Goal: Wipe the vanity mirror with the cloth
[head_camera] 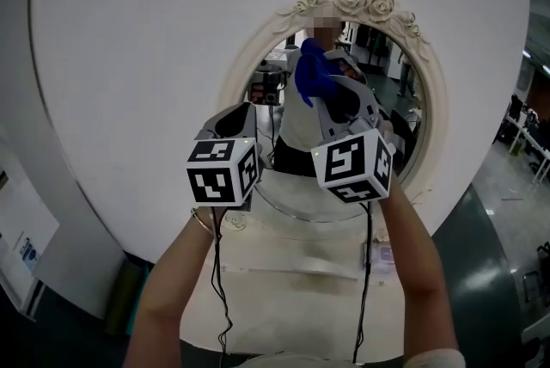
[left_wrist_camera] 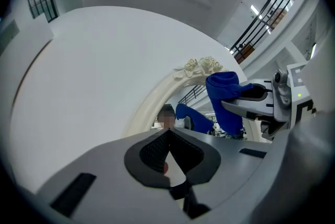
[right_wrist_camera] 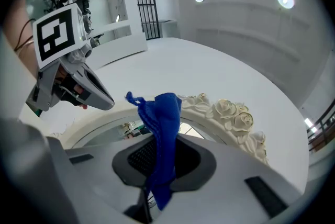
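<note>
Forearms [head_camera: 176,289] are framing the bottom of the head view, each one holding a gripper up toward the vanity mirror [head_camera: 436,113], which is standing upright on a cream table [head_camera: 292,272] against a round white panel [head_camera: 129,57]. The right gripper [head_camera: 331,91] is sitting higher, its jaws clamping the blue cloth [head_camera: 311,70] partway along, so one bunched end is sticking out past the jaw tips while the other is hanging back between them. That forward end is pointing at the upper glass, just below the carved roses [right_wrist_camera: 230,113]; whether it is touching the glass cannot be told. The left gripper [head_camera: 236,115] is hovering lower, near the frame's left side, jaws pressed together on nothing. By my reading, the right hand is the one placed to wipe, needing only to press forward and sweep across.
</note>
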